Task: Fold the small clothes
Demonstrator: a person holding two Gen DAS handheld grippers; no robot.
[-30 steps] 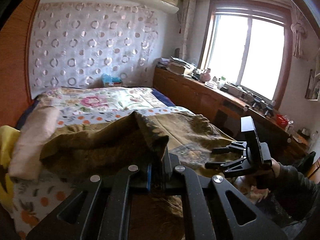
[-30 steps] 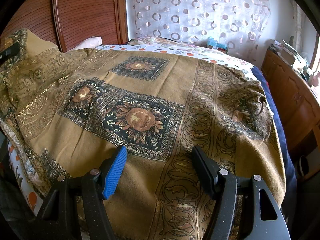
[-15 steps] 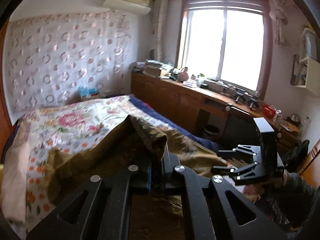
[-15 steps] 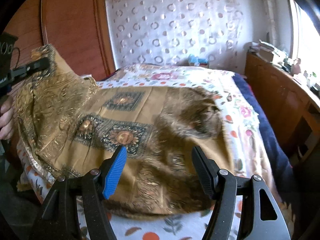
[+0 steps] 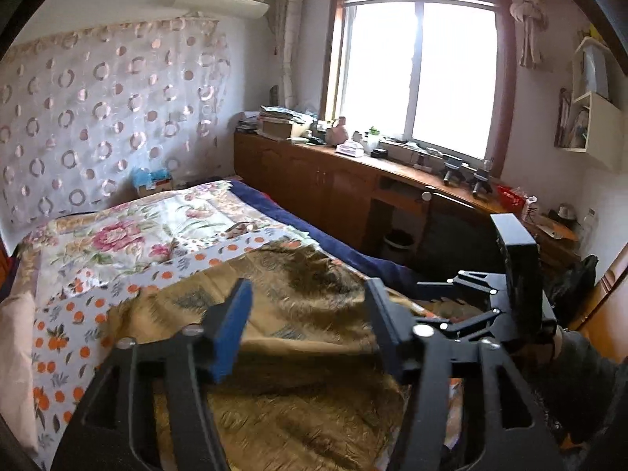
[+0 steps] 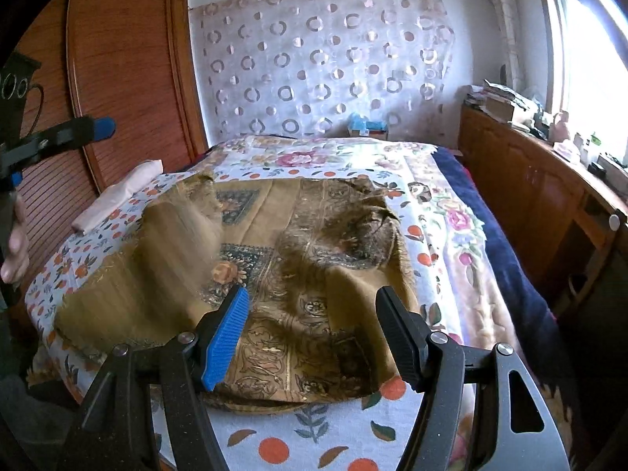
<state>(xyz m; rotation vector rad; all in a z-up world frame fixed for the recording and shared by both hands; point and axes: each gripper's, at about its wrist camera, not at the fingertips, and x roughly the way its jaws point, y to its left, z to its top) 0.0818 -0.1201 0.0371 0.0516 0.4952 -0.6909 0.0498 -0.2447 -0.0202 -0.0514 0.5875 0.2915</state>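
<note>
A brown and gold patterned cloth (image 6: 314, 243) lies rumpled on the bed, and its left part (image 6: 184, 235) is blurred as it drops. My left gripper (image 5: 308, 294) hovers above the cloth (image 5: 306, 353) with its jaws opening and nothing between them. Seen from the right wrist, the left gripper (image 6: 78, 131) is up at the far left, clear of the fabric. My right gripper (image 6: 314, 298) stands open over the near edge of the cloth and holds nothing. In the left wrist view the right gripper (image 5: 428, 302) is at the right, beside the bed.
The bed has a flowered and orange-spotted sheet (image 6: 322, 424). A folded pink pillow (image 6: 117, 196) lies near the wooden headboard (image 6: 129, 70). A long wooden cabinet (image 5: 333, 180) crowded with items runs under the window. A blue box (image 6: 367, 125) sits by the curtain, and a bin (image 5: 398, 241) stands beside the bed.
My left gripper was shut on a raised corner of the cloth and has opened; the corner is falling onto the bed. Both grippers drew back from the cloth.
</note>
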